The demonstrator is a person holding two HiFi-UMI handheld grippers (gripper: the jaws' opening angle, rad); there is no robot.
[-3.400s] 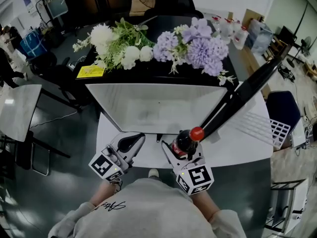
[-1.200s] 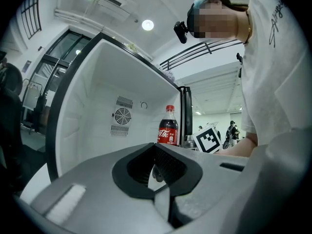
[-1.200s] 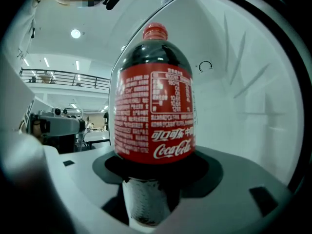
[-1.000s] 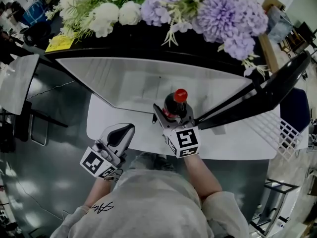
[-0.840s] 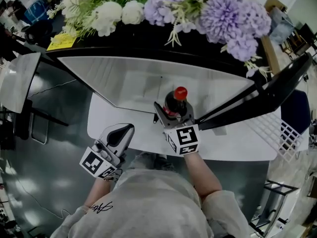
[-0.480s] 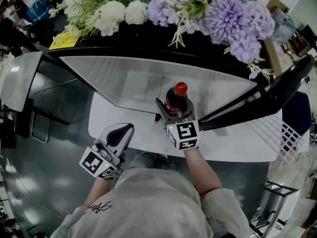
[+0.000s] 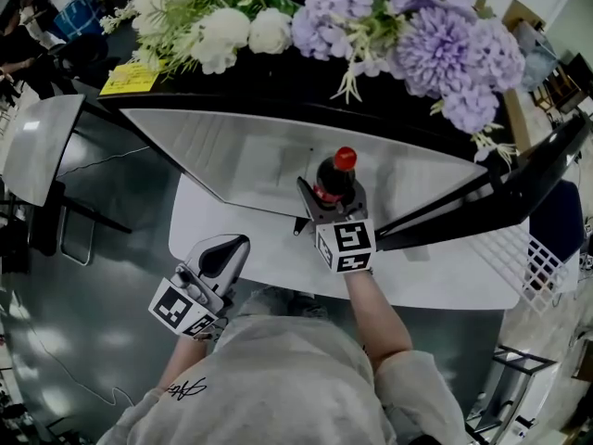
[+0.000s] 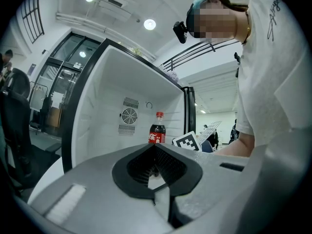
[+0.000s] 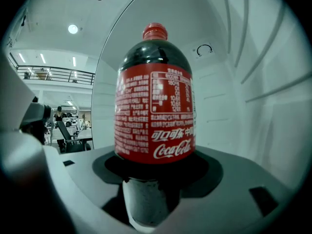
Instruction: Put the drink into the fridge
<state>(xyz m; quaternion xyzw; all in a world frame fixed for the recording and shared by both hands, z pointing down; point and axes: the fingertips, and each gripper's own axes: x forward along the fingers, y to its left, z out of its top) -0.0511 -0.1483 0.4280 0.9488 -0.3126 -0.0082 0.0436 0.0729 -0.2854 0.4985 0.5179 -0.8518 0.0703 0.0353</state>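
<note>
The Coca-Cola bottle (image 7: 334,182), dark with a red cap and red label, stands upright inside the open white fridge (image 7: 232,160).

Head view: the right gripper (image 7: 328,196) covers the bottle (image 7: 334,174) below its shoulders; the fridge door (image 7: 491,202) runs off the right edge. Right gripper view: the jaws, closed on the bottle, hide its base, so contact with the fridge floor (image 7: 250,170) cannot be told; the label (image 9: 155,121) carries fine print that is illegible. Left gripper view: the left gripper (image 8: 156,165) hides the bottle's foot
</note>
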